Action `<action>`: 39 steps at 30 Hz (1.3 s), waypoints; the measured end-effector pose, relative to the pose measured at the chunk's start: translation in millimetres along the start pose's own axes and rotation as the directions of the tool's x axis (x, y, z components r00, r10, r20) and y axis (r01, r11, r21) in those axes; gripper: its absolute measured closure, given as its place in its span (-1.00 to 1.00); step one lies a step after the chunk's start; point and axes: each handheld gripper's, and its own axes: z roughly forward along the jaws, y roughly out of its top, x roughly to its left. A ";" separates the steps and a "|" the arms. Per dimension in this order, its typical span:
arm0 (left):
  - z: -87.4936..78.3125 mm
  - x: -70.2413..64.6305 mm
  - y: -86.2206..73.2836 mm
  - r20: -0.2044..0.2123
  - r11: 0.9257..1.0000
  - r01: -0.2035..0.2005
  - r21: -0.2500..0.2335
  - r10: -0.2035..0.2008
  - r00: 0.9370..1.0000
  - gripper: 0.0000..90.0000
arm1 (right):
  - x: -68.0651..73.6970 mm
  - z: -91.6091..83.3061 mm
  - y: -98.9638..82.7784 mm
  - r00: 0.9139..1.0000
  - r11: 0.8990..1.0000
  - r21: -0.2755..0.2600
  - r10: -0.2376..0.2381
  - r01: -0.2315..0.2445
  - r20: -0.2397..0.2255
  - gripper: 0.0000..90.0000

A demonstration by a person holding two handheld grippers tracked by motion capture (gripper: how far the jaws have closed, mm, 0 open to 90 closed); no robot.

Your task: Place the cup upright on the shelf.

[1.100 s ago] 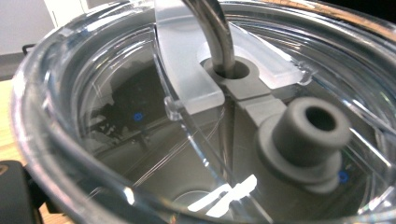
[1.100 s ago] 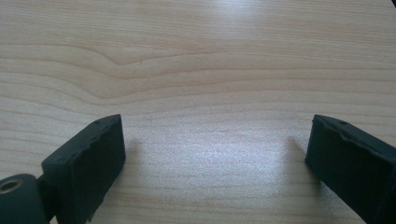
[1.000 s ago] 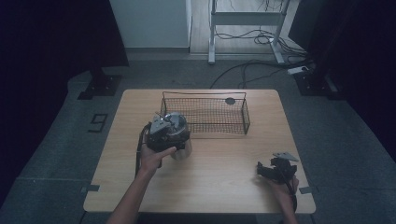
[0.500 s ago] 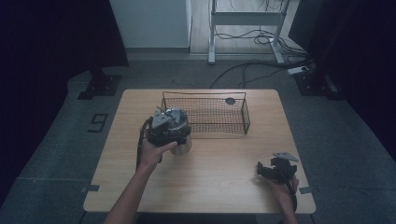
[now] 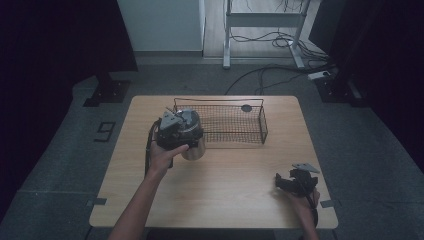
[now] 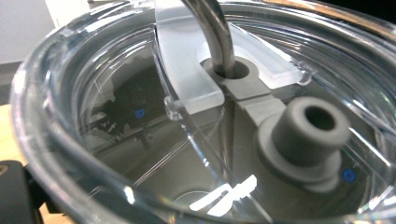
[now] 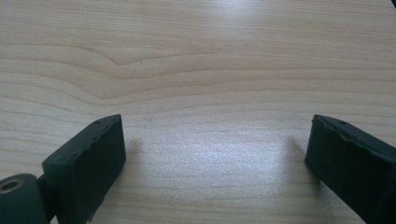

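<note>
Steel tumbler with a clear plastic lid point(image 5: 194, 146) sits just before the black wire basket point(image 5: 235, 122); your left gripper point(image 5: 176, 131) rests on it, jaws' state unclear. Your right gripper point(image 5: 295, 182) rests spread wide on the wooden table point(image 5: 230, 180).

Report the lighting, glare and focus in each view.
High view: dim, dark surroundings, the table the brightest area. Left gripper view: very close on a clear lid with a metal straw; white glare low on the lid, near rim blurred. Right gripper view: evenly lit wood, soft glare at top, fingers casting faint shadows.
</note>
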 end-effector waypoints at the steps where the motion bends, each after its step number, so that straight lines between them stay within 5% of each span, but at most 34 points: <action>1: 0.6 0.7 1.2 -0.003 1.000 -0.001 0.000 0.001 1.000 -0.92 | 0.0 0.0 0.0 1.000 1.000 0.000 0.000 0.000 0.000 -0.90; 39: 31.4 23.9 31.4 -0.032 1.000 0.019 -0.018 -0.020 0.999 -0.92 | -0.3 0.1 -0.2 1.000 1.000 -0.004 0.000 0.000 0.001 -0.89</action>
